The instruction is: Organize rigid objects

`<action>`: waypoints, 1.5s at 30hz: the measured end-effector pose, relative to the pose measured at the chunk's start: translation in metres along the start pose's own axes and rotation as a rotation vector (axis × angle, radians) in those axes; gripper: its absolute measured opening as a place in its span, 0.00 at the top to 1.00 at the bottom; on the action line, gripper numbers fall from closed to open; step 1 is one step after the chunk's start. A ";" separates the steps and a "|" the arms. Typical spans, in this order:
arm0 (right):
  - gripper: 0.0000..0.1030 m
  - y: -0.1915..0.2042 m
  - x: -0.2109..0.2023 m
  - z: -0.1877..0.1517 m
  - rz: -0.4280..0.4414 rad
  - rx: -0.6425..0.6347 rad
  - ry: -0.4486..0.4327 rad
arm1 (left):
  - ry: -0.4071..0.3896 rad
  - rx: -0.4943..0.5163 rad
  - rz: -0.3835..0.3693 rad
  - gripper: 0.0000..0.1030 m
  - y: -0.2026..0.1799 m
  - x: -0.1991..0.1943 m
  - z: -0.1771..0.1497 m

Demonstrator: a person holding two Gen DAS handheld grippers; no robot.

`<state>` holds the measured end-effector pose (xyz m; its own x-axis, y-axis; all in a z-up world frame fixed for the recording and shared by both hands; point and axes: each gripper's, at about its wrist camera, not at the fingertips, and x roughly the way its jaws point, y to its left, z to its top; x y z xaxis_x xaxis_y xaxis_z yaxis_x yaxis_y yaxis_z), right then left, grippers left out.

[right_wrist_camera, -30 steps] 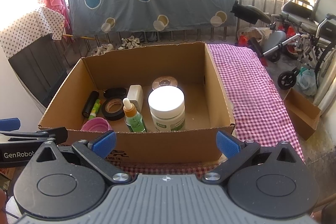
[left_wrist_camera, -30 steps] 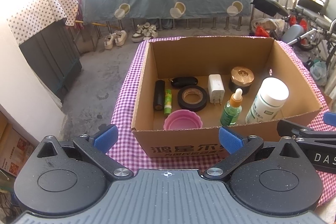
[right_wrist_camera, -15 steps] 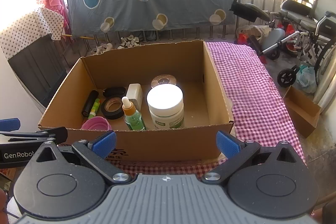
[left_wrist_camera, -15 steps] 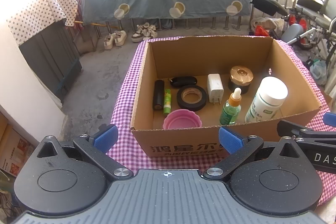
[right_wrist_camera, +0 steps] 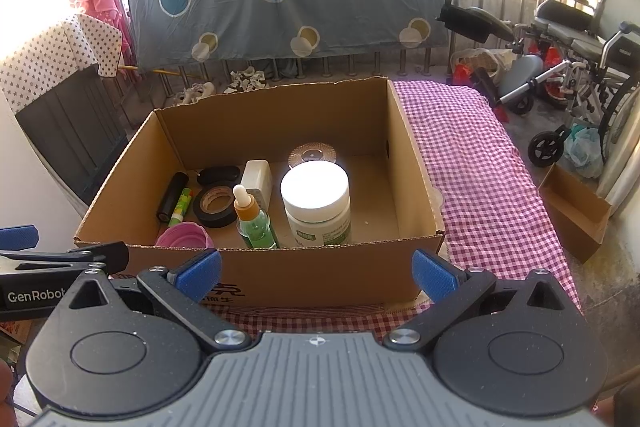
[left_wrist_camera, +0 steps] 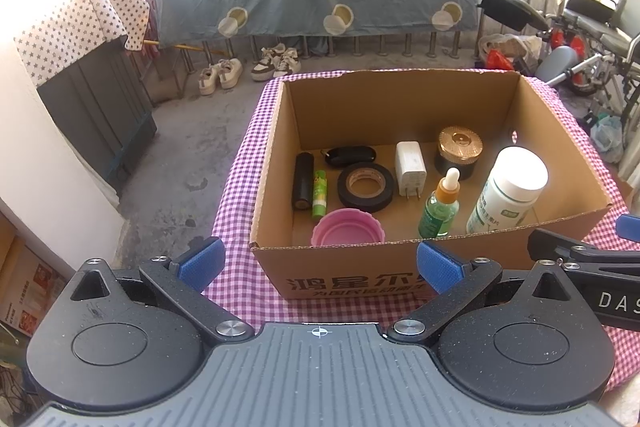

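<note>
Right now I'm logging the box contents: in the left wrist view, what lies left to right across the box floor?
black cylinder → green glue stick → black tape roll → white charger → green dropper bottle → white pill bottle.

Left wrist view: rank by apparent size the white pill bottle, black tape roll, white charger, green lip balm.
1. white pill bottle, largest, though it also sits nearer the camera than the charger
2. black tape roll
3. white charger
4. green lip balm, smallest
</note>
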<state>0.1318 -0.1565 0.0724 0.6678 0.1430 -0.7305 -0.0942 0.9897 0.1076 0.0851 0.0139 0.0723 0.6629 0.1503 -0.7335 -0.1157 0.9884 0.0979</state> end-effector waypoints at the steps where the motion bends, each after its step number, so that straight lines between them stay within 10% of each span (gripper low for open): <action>1: 0.00 0.000 0.000 0.000 0.000 0.000 0.001 | 0.000 0.000 -0.001 0.00 0.000 0.000 0.000; 45: 0.00 0.003 -0.006 0.002 0.001 -0.002 -0.003 | -0.006 -0.002 0.005 0.00 0.000 -0.006 -0.001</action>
<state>0.1289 -0.1540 0.0783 0.6700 0.1438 -0.7283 -0.0962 0.9896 0.1069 0.0801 0.0133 0.0759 0.6668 0.1553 -0.7288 -0.1205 0.9876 0.1003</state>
